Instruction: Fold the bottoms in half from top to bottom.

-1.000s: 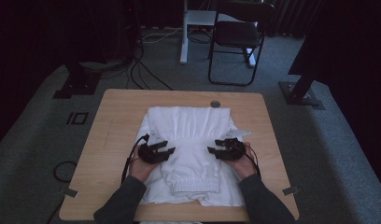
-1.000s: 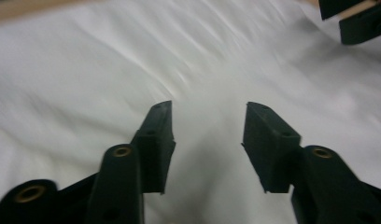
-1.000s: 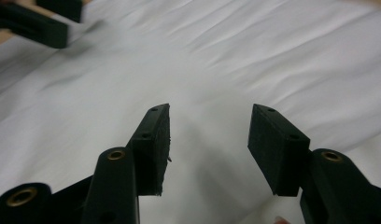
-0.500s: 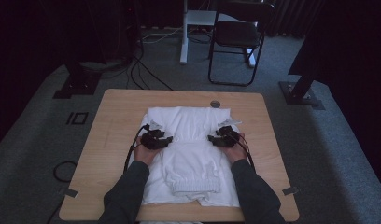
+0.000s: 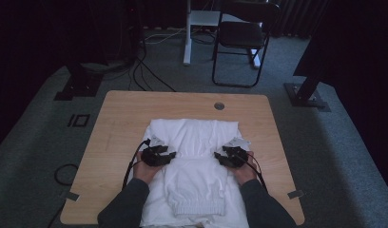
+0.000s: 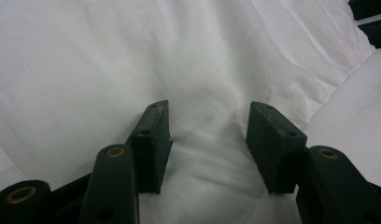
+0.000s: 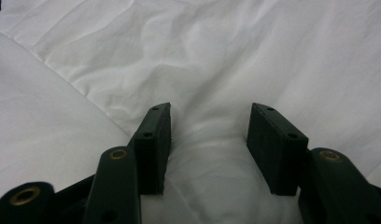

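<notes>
A white garment (image 5: 194,135) lies spread on the wooden table (image 5: 121,123), with a narrower folded layer on top whose elastic hem (image 5: 197,207) faces the near edge. My left gripper (image 5: 169,156) rests low on the left side of that layer and points inward. Its jaws are open, and a soft ridge of cloth (image 6: 209,135) sits between them without being pinched. My right gripper (image 5: 219,157) mirrors it on the right side, open over a rumpled fold (image 7: 209,135). In the gripper views, the left gripper (image 6: 209,109) and right gripper (image 7: 211,109) both hover just above white fabric.
A round grommet (image 5: 219,106) sits in the table's far edge. Behind the table stand a black folding chair (image 5: 242,38) and stand bases (image 5: 306,95) on grey carpet, with cables (image 5: 149,71) trailing. The other gripper's black jaw tips (image 6: 371,18) show at the top right of the left gripper view.
Both hands rose a little toward the far side half a second ago, then dropped back down onto the cloth. Jaw gaps look the same.
</notes>
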### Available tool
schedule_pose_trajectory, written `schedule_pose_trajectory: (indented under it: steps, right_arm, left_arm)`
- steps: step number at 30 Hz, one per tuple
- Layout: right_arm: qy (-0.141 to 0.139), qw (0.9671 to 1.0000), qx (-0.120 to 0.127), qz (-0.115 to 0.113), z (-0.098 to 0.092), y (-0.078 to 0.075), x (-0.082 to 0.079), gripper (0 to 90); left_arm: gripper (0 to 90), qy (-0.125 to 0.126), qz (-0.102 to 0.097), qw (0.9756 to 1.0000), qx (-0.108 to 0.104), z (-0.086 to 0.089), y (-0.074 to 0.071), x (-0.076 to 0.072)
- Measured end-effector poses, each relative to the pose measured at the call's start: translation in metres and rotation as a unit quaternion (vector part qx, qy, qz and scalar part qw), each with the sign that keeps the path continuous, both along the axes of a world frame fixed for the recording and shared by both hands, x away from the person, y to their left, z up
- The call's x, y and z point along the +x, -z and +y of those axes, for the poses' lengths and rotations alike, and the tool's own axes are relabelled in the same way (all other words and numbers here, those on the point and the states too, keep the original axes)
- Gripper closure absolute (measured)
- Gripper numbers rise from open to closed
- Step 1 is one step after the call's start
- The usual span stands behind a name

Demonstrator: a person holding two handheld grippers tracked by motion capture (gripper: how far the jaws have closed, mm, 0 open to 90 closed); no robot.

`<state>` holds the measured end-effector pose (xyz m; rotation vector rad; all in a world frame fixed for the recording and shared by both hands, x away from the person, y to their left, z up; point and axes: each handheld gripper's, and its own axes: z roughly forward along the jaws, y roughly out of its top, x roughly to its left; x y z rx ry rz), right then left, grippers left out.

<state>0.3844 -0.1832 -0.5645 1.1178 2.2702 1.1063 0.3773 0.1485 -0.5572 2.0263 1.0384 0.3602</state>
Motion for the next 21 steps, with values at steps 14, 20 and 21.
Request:
schedule_pose_trajectory:
  steps: [14,20,21]
  right_arm:
    - [-0.014,0.9999,0.002,0.002,0.001,0.001,-0.035,48.7]
    - [-0.016,0.9999,0.003,0.003,0.000,0.001,-0.035,48.7]
    - [-0.016,0.9999,0.004,0.003,0.000,0.001,-0.035,48.7]
  left_arm:
    - [45.8,-0.018,0.002,0.9998,0.002,0.003,-0.007,-0.032]
    - [34.0,-0.093,-0.032,0.9951,0.003,0.027,-0.045,0.012]
    - [30.4,-0.107,-0.032,0.9938,0.005,0.031,-0.049,0.023]
